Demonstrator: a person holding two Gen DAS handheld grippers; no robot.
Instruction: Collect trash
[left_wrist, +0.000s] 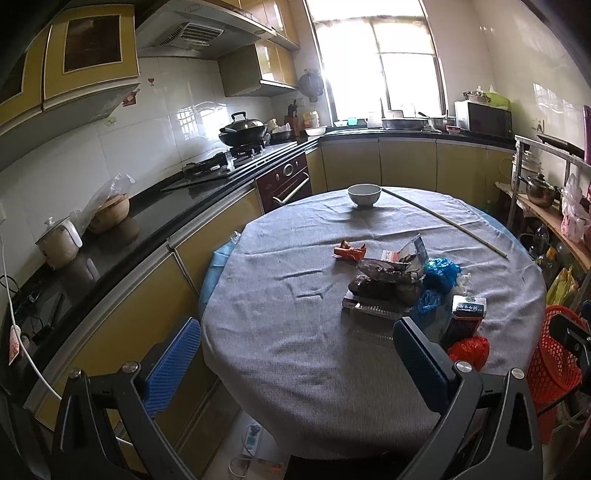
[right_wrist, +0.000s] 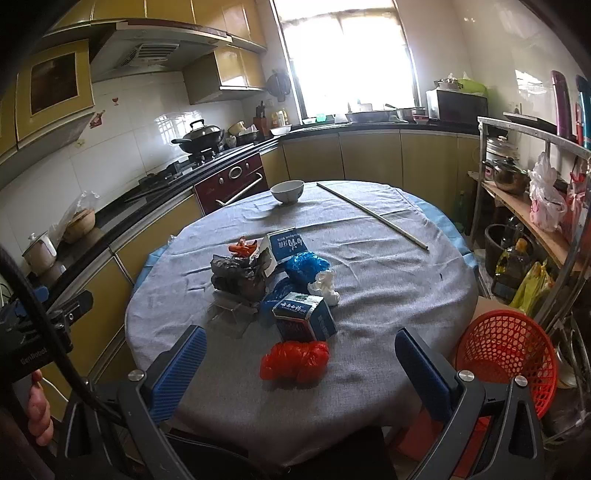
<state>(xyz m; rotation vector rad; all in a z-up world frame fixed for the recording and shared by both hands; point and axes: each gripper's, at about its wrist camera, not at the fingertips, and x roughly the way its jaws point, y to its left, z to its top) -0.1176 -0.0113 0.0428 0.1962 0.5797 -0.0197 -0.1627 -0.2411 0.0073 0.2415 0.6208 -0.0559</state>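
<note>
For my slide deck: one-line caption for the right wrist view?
Open right gripper hovers before a red plastic bag among trash on the grey-clothed table, red basket alongside.

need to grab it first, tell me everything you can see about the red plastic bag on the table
The red plastic bag is thin, glossy film crumpled into a low, wrinkled wad. It lies on the grey tablecloth at the near edge, just in front of the dark blue carton; contact unclear. Nothing grips it.
</note>
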